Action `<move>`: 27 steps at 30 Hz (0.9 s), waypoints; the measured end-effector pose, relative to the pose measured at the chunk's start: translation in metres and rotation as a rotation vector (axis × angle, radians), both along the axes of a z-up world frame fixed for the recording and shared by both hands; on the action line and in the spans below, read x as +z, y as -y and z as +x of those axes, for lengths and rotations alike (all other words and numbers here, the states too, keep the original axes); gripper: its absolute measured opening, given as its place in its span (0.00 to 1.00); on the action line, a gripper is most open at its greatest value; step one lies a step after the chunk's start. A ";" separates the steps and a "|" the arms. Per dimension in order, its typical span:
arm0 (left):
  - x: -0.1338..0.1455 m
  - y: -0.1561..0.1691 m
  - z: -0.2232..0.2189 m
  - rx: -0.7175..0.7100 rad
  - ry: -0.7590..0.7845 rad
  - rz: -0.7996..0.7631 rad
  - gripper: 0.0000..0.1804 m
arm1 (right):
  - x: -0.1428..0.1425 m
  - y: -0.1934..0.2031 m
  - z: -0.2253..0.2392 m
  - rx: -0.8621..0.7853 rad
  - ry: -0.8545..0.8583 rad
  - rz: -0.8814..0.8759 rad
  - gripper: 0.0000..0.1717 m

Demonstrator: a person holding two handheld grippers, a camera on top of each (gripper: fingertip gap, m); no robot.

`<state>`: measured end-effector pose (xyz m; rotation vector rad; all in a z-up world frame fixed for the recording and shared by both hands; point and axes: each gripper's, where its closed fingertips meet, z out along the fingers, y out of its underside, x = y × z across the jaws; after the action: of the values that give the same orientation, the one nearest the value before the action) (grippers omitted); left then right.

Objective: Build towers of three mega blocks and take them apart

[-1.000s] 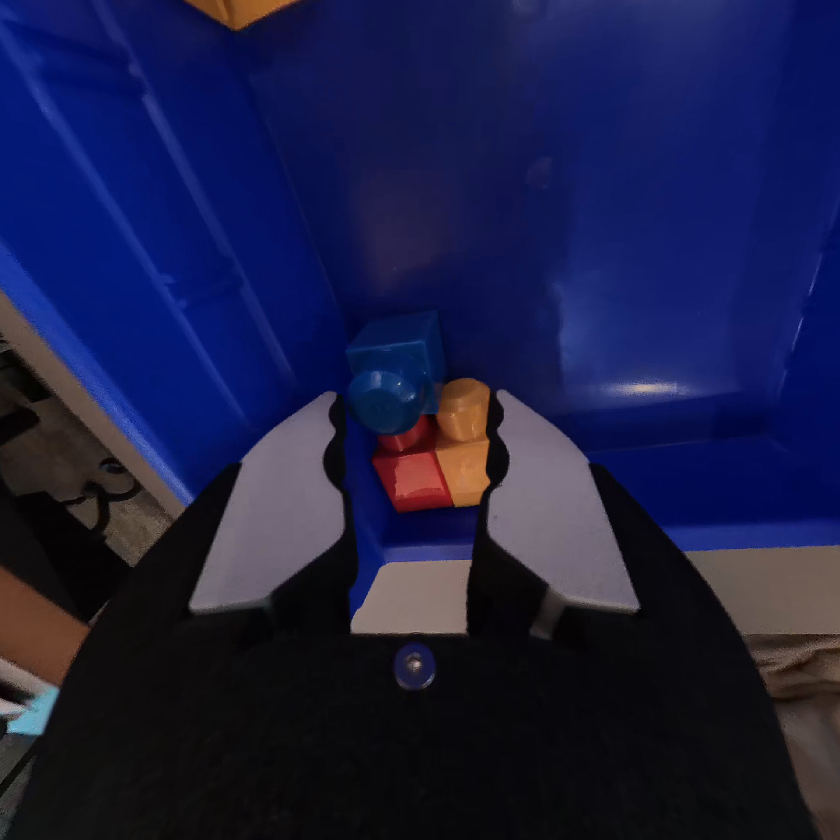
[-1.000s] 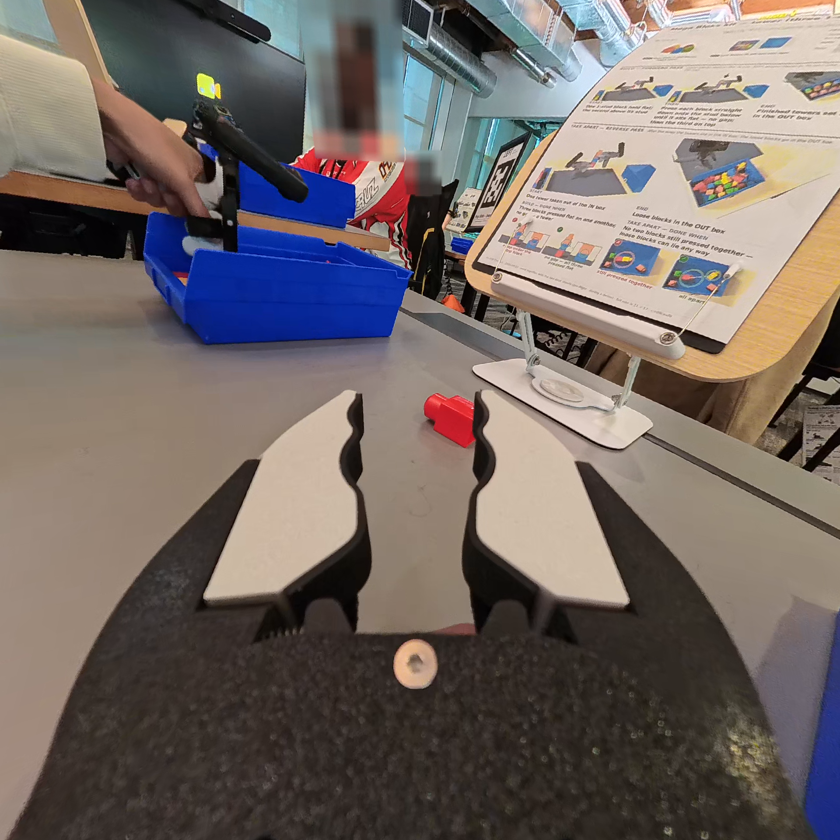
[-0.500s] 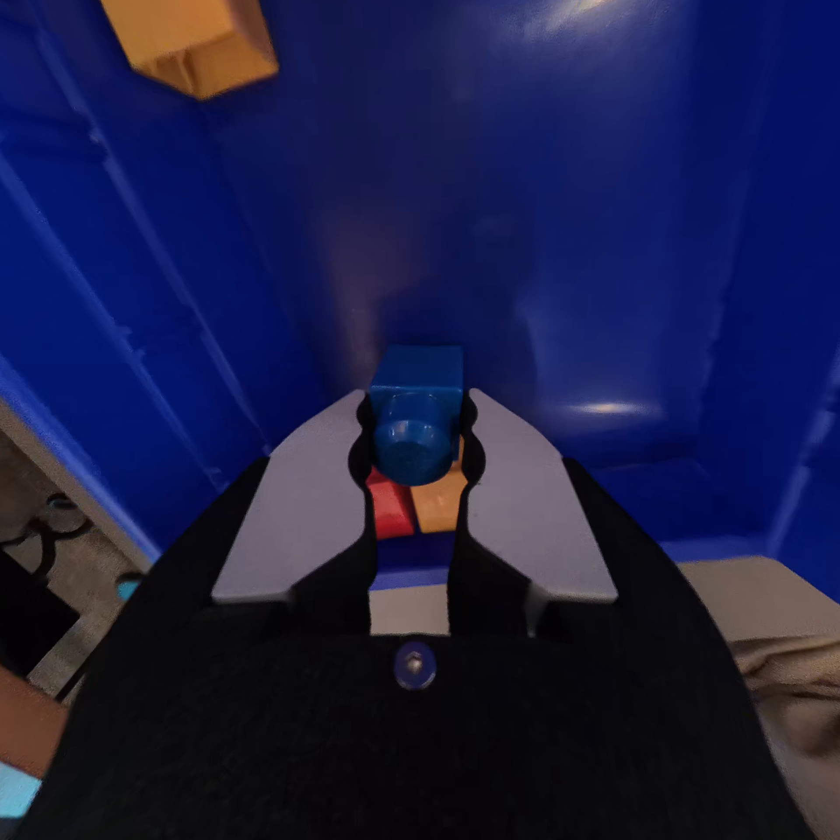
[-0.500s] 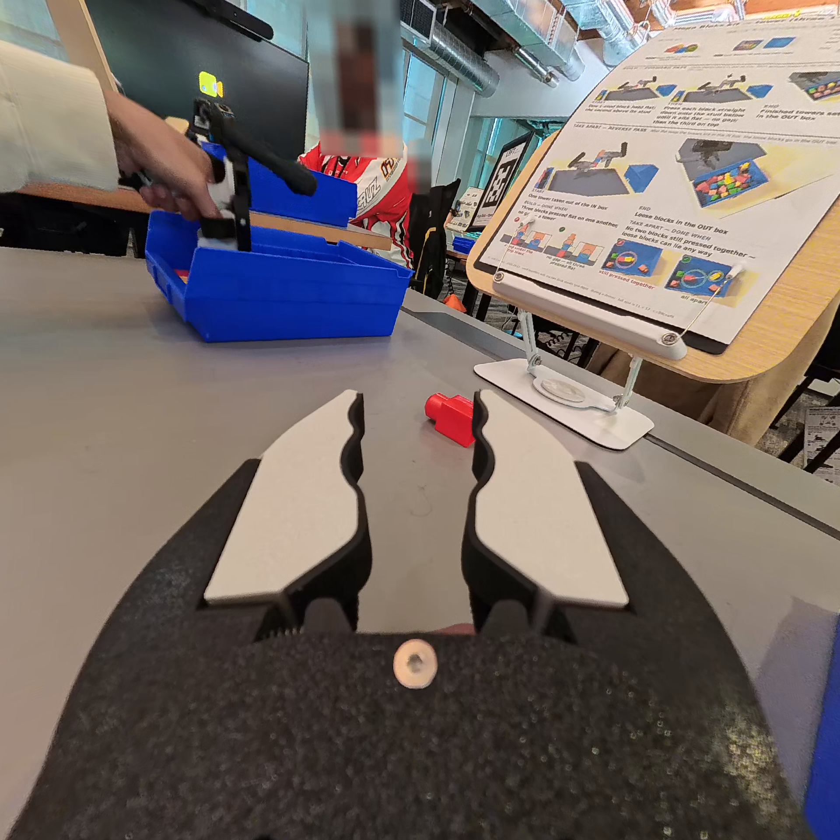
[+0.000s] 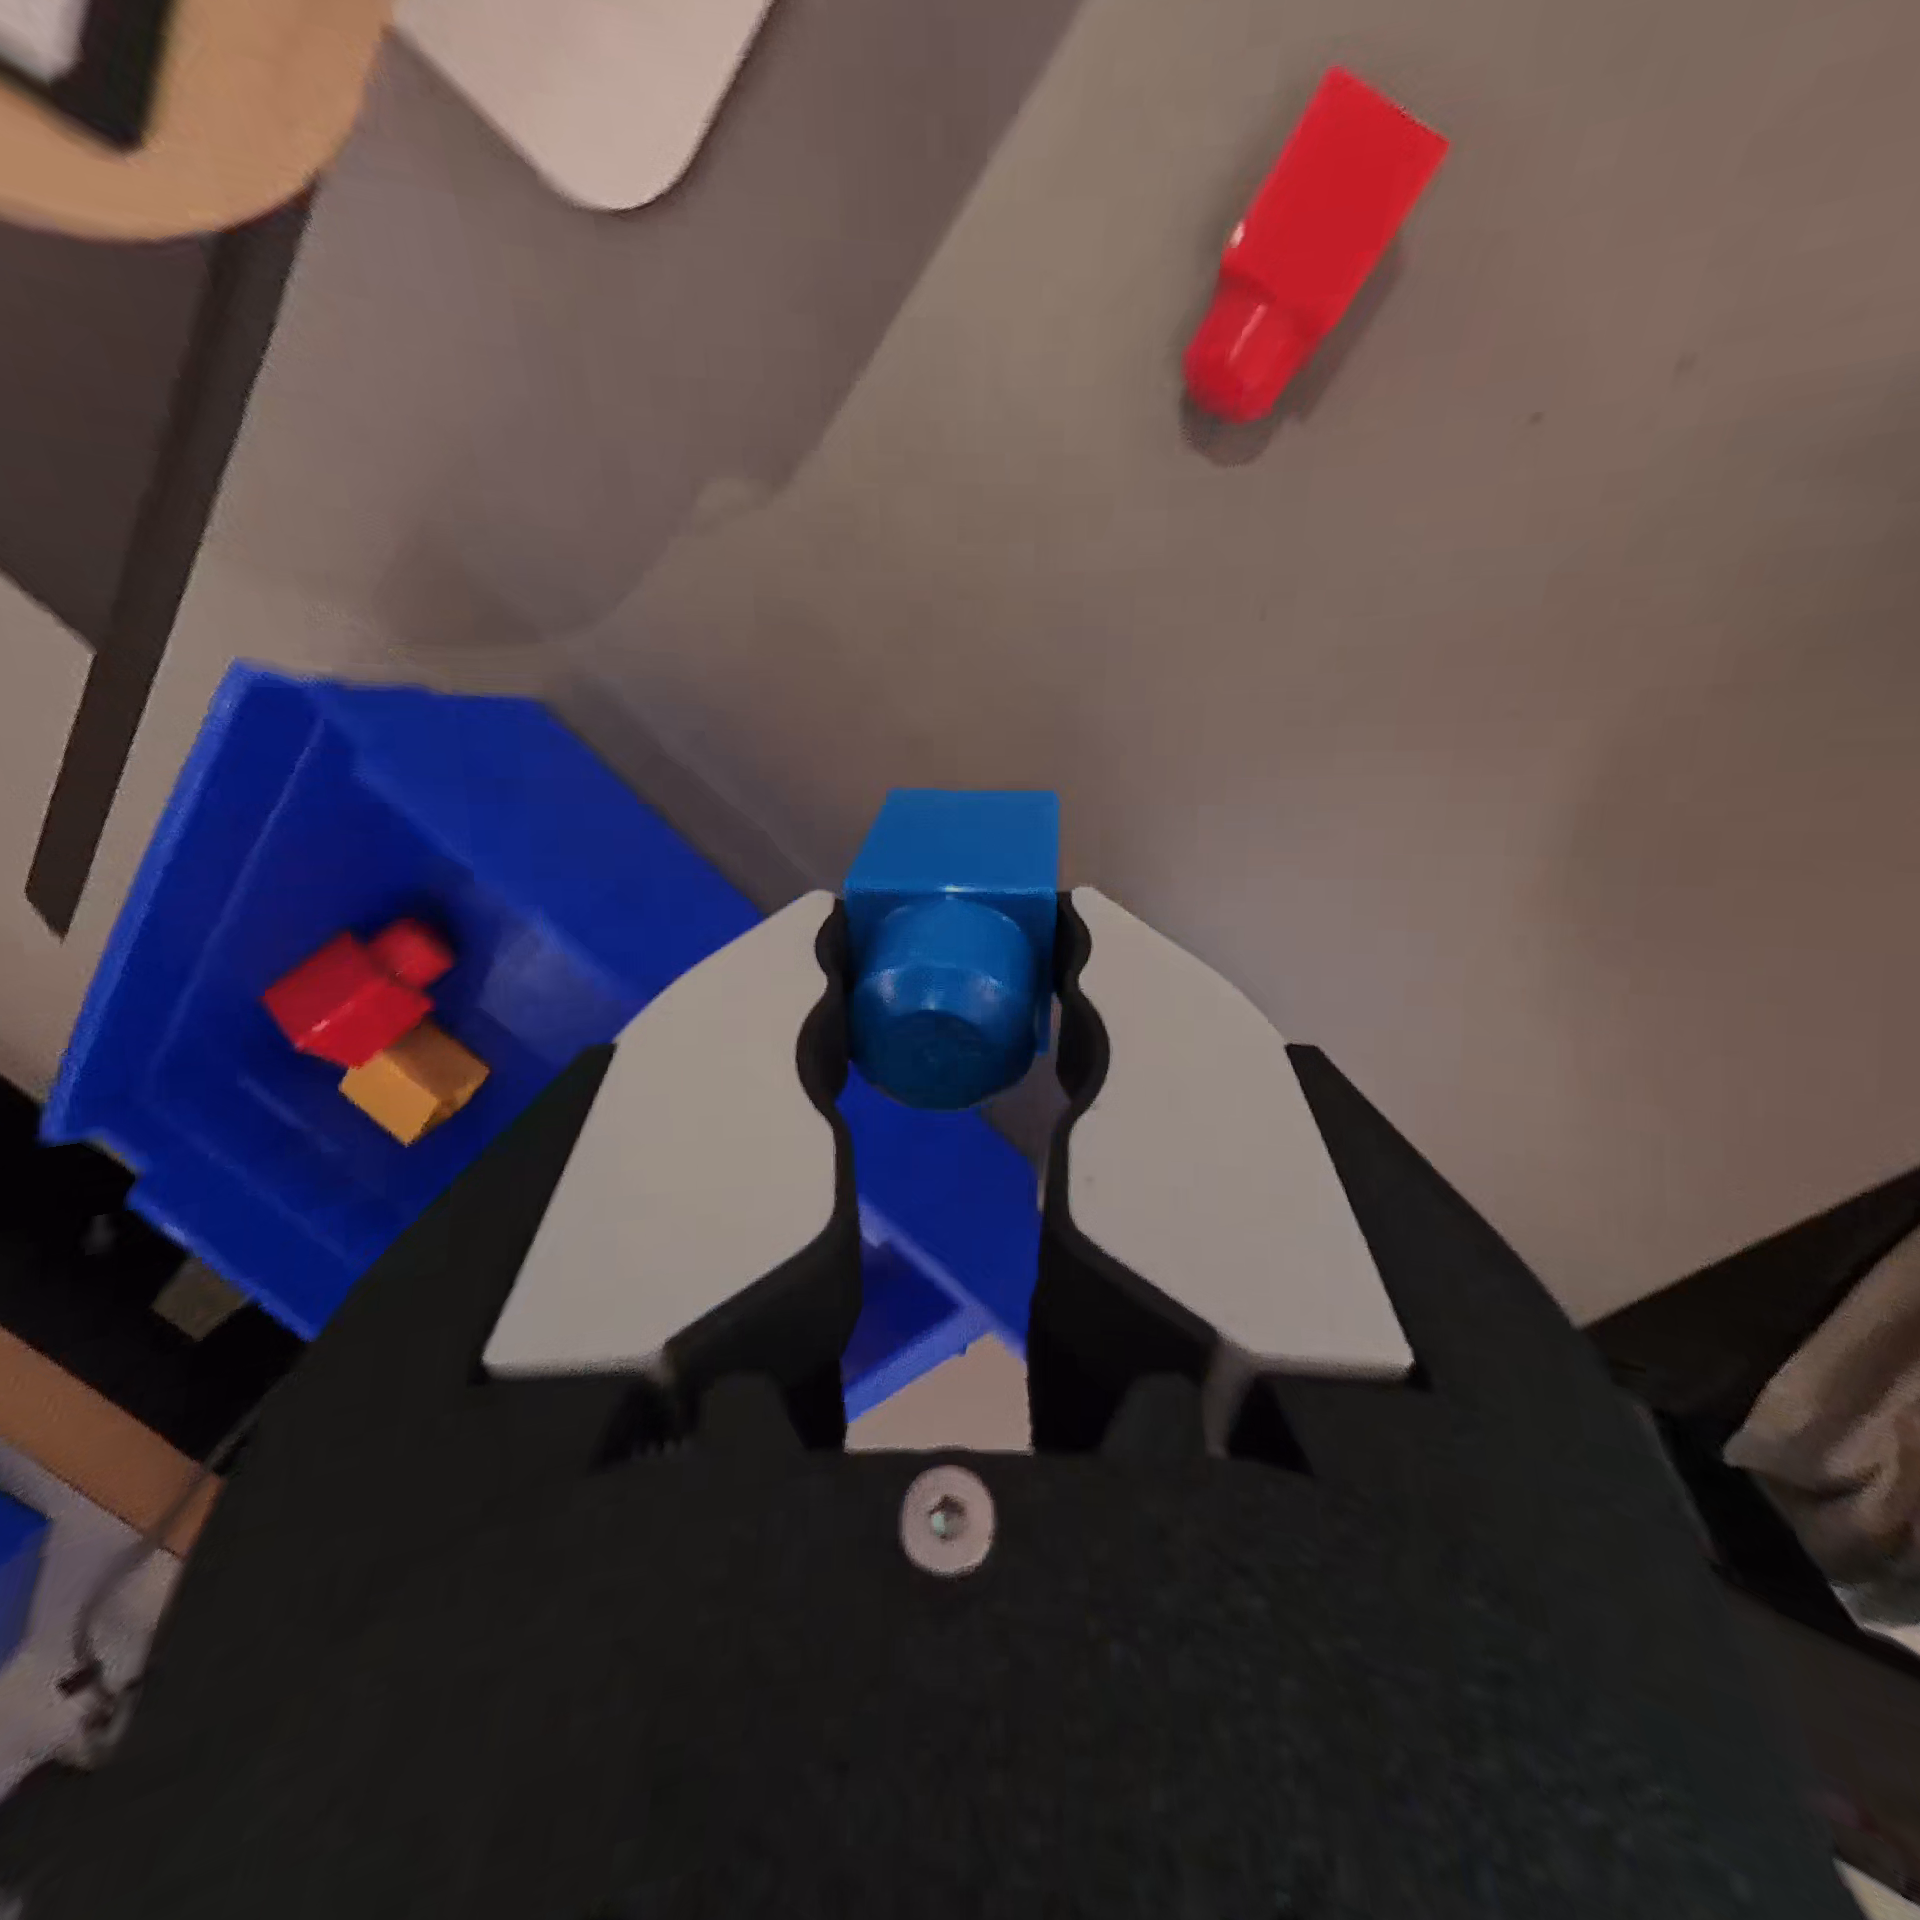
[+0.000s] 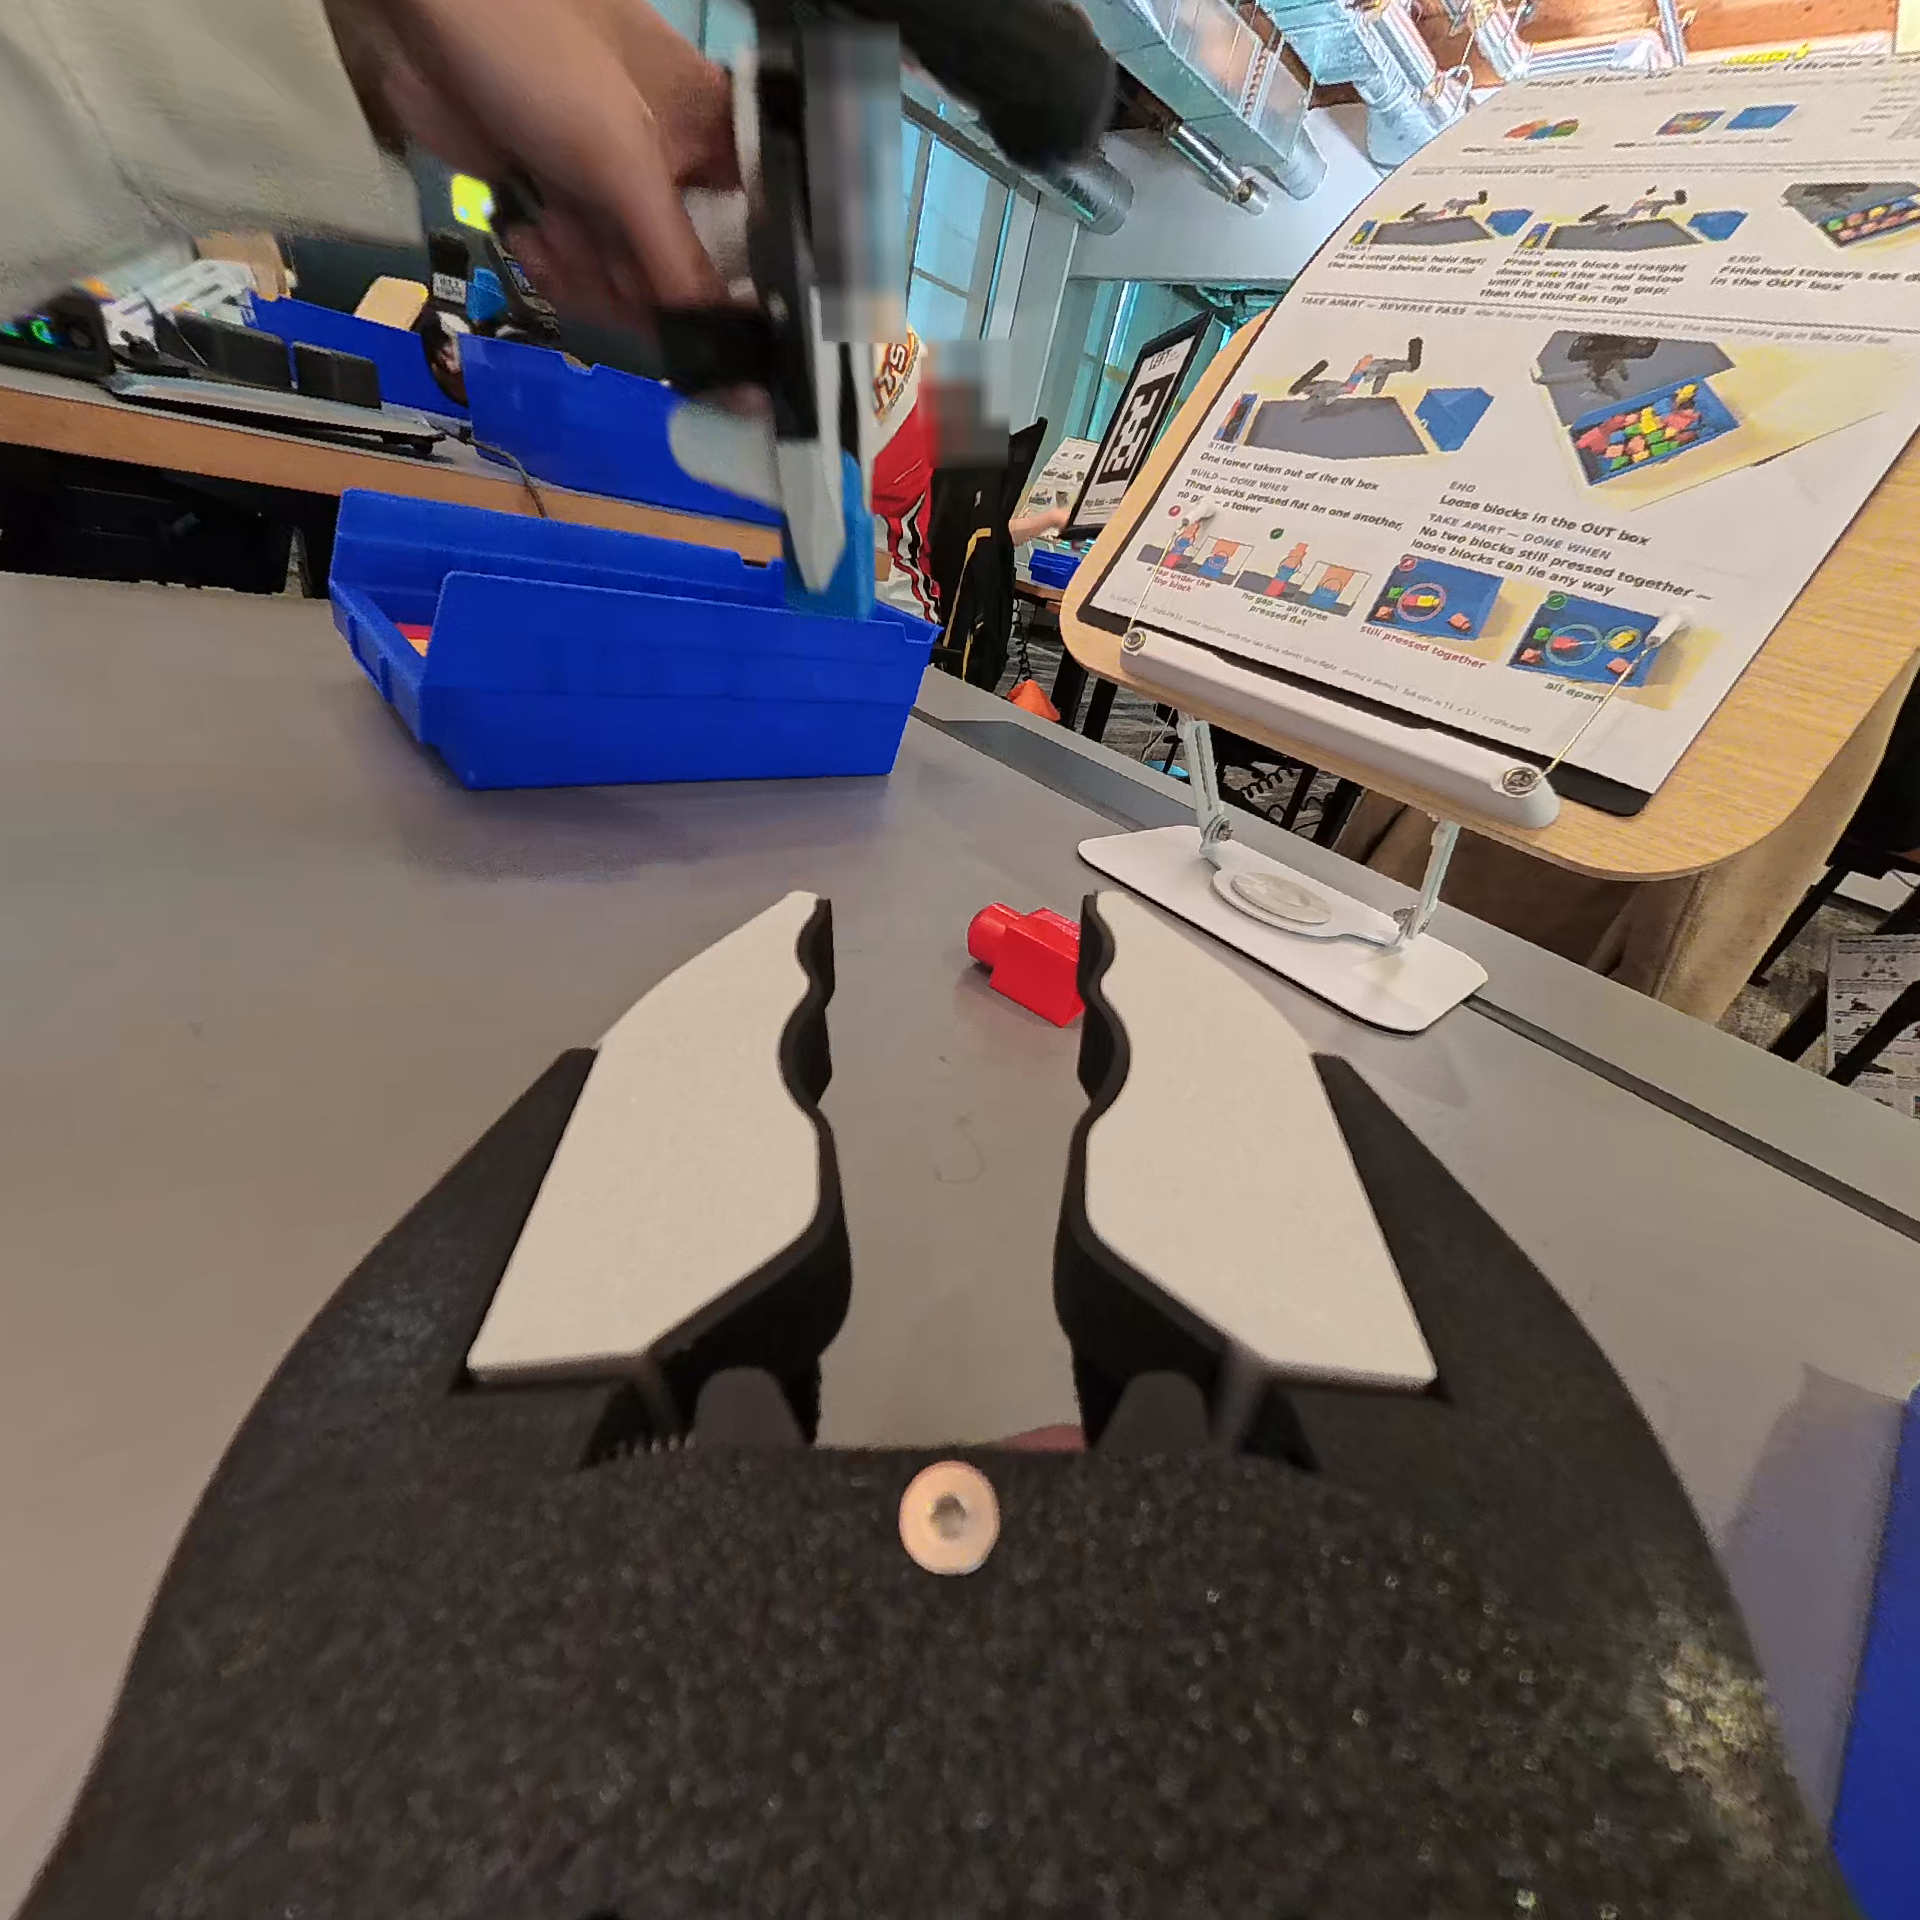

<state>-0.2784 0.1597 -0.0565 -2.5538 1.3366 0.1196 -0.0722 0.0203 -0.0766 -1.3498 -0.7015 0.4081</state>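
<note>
Left gripper: our left gripper is closed on a blue mega block, both pads pressed to its sides, stud facing the camera. In the right wrist view it hangs blurred above the blue bin.
Right gripper: our right gripper stands part open with nothing between its pads, low over the grey table.
Loose block: a red mega block lies on its side on the table beyond our right fingertips, partly hidden by the right finger.
Bin contents: we see a red block and an orange block touching each other inside the bin; whether they are pressed together we cannot tell.
Open room: bare table lies between the bin and the red block. The table's far edge runs behind the stand's white base.
Writing: an instruction sheet with pictures and text sits on a tilted wooden board, cut off by the frame at right.
Hard to make out: the hand on our left gripper is motion-blurred.
</note>
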 end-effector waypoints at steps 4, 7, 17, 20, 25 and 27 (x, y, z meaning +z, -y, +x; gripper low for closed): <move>-0.062 0.002 0.045 -0.062 -0.066 -0.085 0.20 | 0.000 0.001 0.001 0.000 -0.001 0.003 0.26; -0.096 0.001 0.067 -0.092 -0.100 -0.100 0.20 | 0.001 0.002 0.001 0.001 -0.004 0.002 0.26; -0.122 0.009 0.100 -0.134 -0.067 -0.131 0.20 | 0.000 0.002 0.000 0.008 0.003 0.000 0.26; -0.125 0.011 0.103 -0.156 -0.057 -0.125 0.20 | 0.000 0.002 0.000 0.008 0.002 -0.001 0.26; -0.124 0.013 0.099 -0.145 -0.052 -0.103 0.39 | 0.000 0.003 0.000 0.010 0.001 0.001 0.26; -0.110 0.020 0.096 -0.143 -0.007 -0.082 0.43 | 0.000 0.003 0.000 0.011 -0.003 -0.001 0.26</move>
<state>-0.1819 0.1401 -0.1666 -2.5144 1.5521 0.0469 -0.0721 0.0177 -0.0763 -1.3468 -0.7070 0.4190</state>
